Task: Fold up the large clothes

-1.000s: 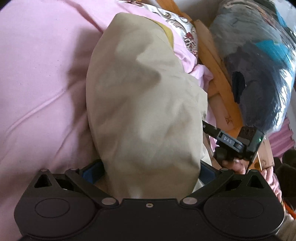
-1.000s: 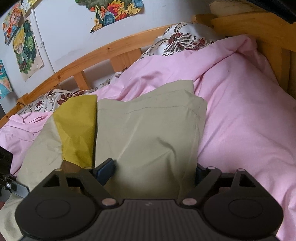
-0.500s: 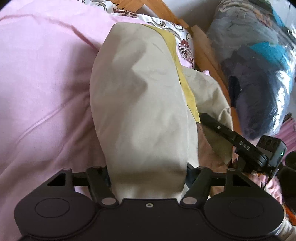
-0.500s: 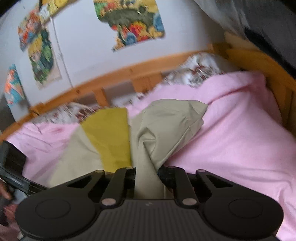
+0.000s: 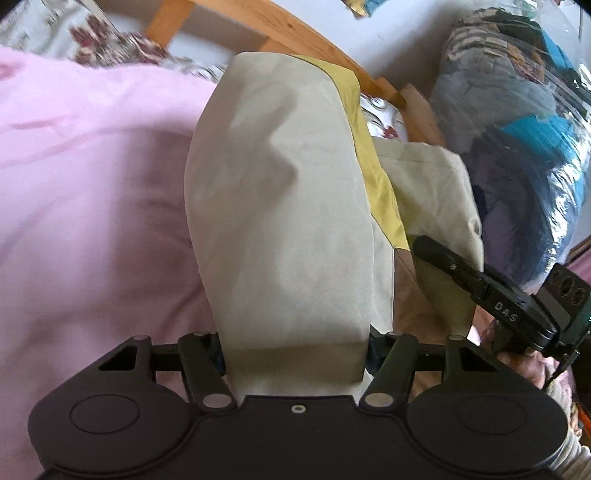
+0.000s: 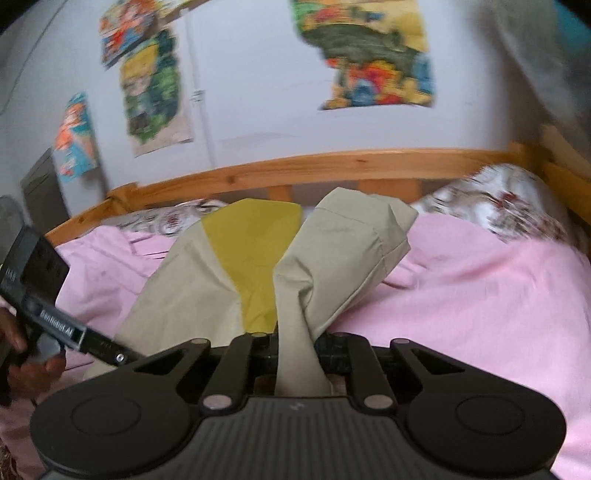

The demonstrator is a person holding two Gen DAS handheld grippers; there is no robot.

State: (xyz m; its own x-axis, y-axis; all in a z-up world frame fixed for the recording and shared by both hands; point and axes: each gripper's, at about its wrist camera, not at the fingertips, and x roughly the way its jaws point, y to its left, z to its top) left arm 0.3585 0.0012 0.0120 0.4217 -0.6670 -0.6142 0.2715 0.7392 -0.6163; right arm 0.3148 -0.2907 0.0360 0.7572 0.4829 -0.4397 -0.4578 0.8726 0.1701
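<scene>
A clear plastic bag [image 5: 517,147] stuffed with dark and blue clothes stands past the wooden bed frame [image 5: 295,33]. The beige garment [image 5: 288,221], with a yellow panel [image 6: 255,258], hangs bunched and creased over the pink bedding [image 5: 92,184]. The left claw [image 5: 295,354], jaws closing, grips a broad fold; the right claw [image 6: 297,354], nearly closed, pinches a narrow gather.

wooden bed frame [image 6: 332,166] across mid frame, pink bedding [image 6: 480,295] lower right, cartoon posters [image 6: 369,55] on white wall [image 6: 251,92] up top.
</scene>
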